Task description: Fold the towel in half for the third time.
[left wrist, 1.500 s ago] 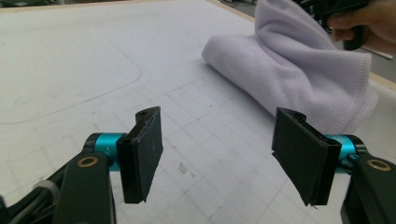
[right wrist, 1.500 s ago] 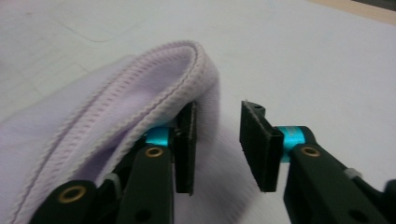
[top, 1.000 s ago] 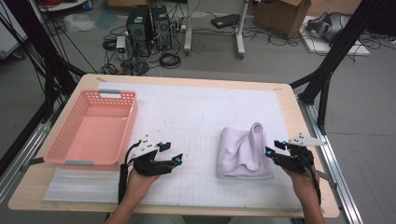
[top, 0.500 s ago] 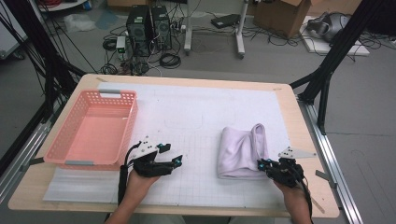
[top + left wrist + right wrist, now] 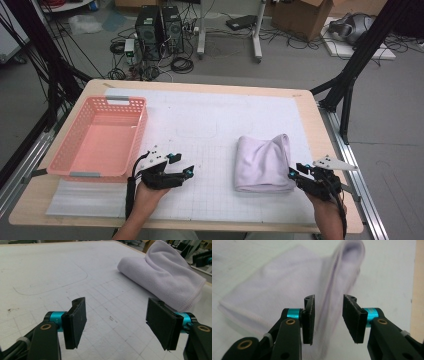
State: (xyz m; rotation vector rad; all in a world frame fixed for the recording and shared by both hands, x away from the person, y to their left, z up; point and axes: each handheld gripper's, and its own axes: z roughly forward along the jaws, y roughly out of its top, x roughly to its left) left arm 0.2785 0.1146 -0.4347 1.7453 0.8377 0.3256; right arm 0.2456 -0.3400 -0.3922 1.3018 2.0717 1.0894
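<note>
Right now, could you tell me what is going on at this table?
A person holds a hand-held gripper in each hand. The right hand-held gripper sits at the near right corner of a folded lilac towel, jaws open around its raised edge, not yet closed. The left hand-held gripper rests open on the white mat, apart from the towel. A pink basket stands empty at the left.

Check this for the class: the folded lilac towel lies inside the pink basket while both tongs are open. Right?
Not quite. The high view shows the lilac towel lying on the white mat, apart from the pink basket. The left tongs and right tongs are indeed open.
</note>
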